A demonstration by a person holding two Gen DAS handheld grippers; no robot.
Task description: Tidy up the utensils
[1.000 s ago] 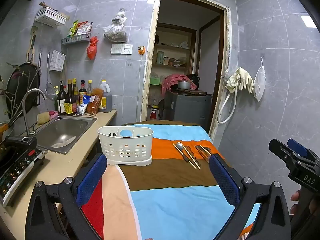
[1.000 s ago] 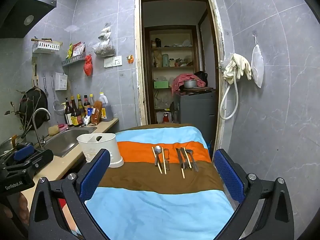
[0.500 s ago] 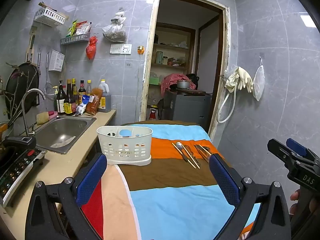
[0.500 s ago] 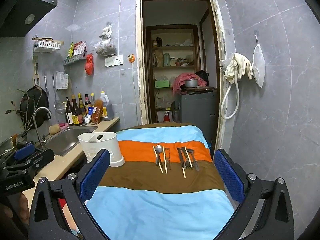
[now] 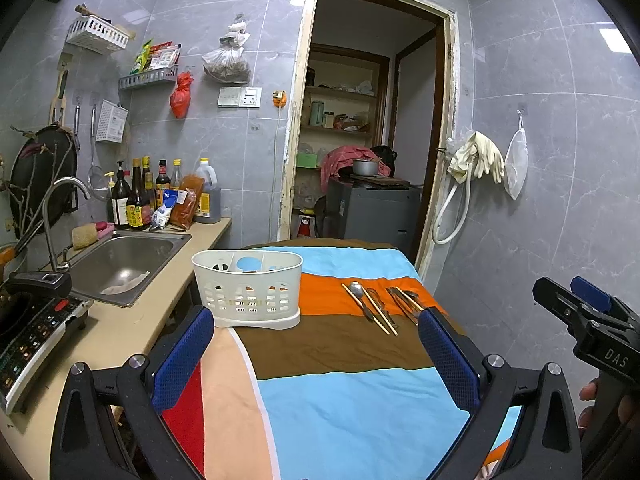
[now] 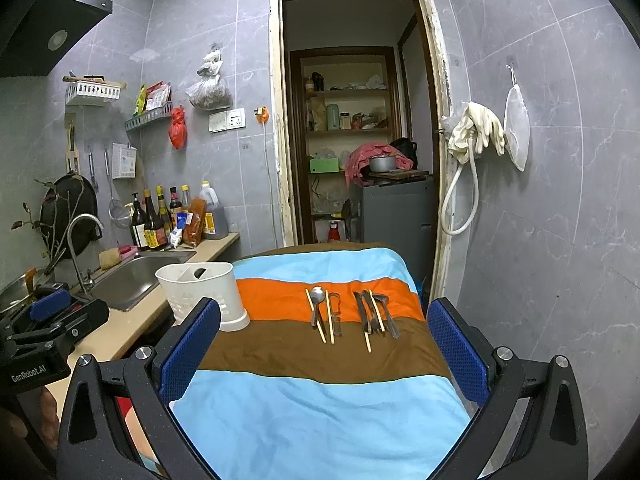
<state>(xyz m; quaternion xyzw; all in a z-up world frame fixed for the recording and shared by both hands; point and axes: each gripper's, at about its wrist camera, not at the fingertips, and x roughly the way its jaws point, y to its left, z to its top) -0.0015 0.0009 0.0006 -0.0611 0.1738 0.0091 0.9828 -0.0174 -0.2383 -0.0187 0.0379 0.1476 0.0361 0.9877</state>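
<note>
A white slotted utensil holder (image 5: 248,286) stands on the striped cloth at the table's left; it also shows in the right wrist view (image 6: 202,292). Utensils lie in a row on the orange and brown stripes: a spoon (image 6: 318,304), chopsticks (image 6: 330,316), and a cluster of forks and knives (image 6: 374,314). In the left wrist view the spoon (image 5: 357,292) and the cluster (image 5: 404,300) lie right of the holder. My left gripper (image 5: 316,328) is open and empty, well short of the holder. My right gripper (image 6: 324,324) is open and empty, short of the utensils.
A counter with a steel sink (image 5: 120,260), sauce bottles (image 5: 136,200) and an induction cooker (image 5: 28,332) runs along the left. An open doorway (image 6: 356,140) lies behind the table. A tiled wall with gloves and a hose (image 6: 472,140) stands at the right.
Both views have shifted only slightly; the holder and utensils sit a touch nearer in the left wrist view. Both grippers stay open and empty.
</note>
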